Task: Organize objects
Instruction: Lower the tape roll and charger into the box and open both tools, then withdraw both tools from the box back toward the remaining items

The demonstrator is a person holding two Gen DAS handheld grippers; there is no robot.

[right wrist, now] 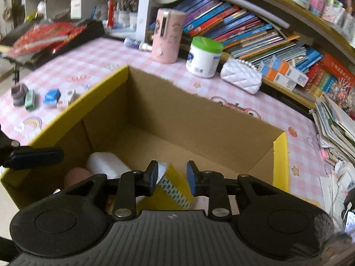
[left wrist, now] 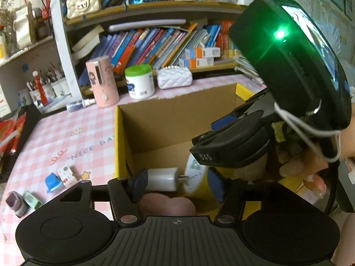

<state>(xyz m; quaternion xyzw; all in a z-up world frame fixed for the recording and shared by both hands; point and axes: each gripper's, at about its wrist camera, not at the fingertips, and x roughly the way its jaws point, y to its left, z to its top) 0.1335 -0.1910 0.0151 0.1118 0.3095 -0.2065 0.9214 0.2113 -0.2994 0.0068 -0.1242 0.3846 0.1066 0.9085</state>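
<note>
Both grippers are hovering over the open brown cardboard box with yellow edges (right wrist: 199, 110) on the pink checked tablecloth (left wrist: 66, 137). The left gripper (left wrist: 177, 182) is standing half open, the white plug-in charger (left wrist: 163, 177) touching only its left pad inside the box. The right gripper (right wrist: 172, 177) is parted slightly, gripping nothing, above a roll of white tape (right wrist: 175, 191).

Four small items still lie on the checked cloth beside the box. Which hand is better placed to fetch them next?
Probably the left. The small items lie outside the cardboard box on its side, close to the left gripper, whose jaws are open. The right gripper hangs over the box's other half.
</note>
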